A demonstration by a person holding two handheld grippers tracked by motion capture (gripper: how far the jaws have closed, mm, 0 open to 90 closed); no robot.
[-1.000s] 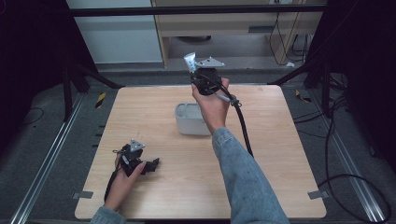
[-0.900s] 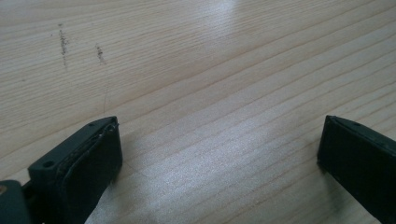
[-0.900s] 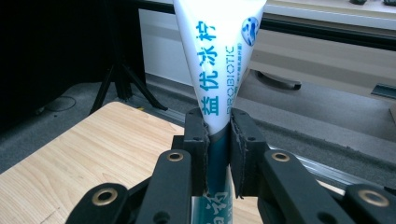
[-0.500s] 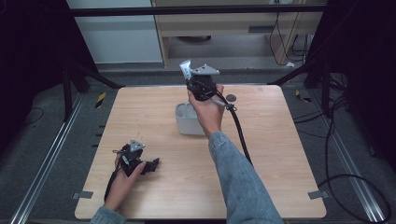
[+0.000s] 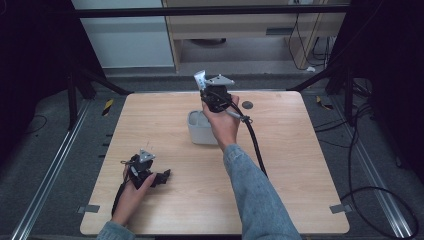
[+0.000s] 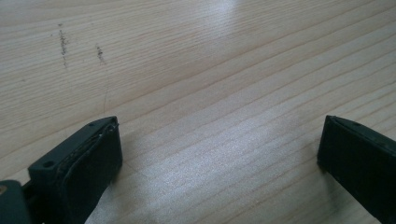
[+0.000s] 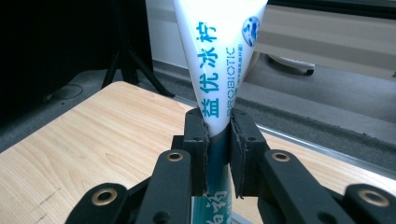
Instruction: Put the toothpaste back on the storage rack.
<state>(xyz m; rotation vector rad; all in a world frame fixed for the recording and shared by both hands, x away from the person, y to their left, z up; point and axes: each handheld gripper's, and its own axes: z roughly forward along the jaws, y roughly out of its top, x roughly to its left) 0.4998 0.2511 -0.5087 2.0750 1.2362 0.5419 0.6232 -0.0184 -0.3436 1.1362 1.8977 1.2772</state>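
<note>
The desk (image 5: pixel 300 165) carries a grey bin (image 5: pixel 198 131) near its far middle, likely the drop point. Above and just behind the bin, the right tool (image 7: pixel 217 140) is clamped on a white toothpaste tube (image 7: pixel 219 56), crimped end up. The left tool (image 6: pixel 219 154) rests on the desk, jaws apart, holding nothing, parked out of the way.

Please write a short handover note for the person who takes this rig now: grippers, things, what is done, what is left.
Right gripper: shut on the white tube, held up above the grey container at mid-table.
Left gripper: open, holding nothing, low over the wooden table near its front left.
Done: tube gripped.
Left: probably lower the tube into the container and release; whether anything lies inside it cannot be told.
</note>
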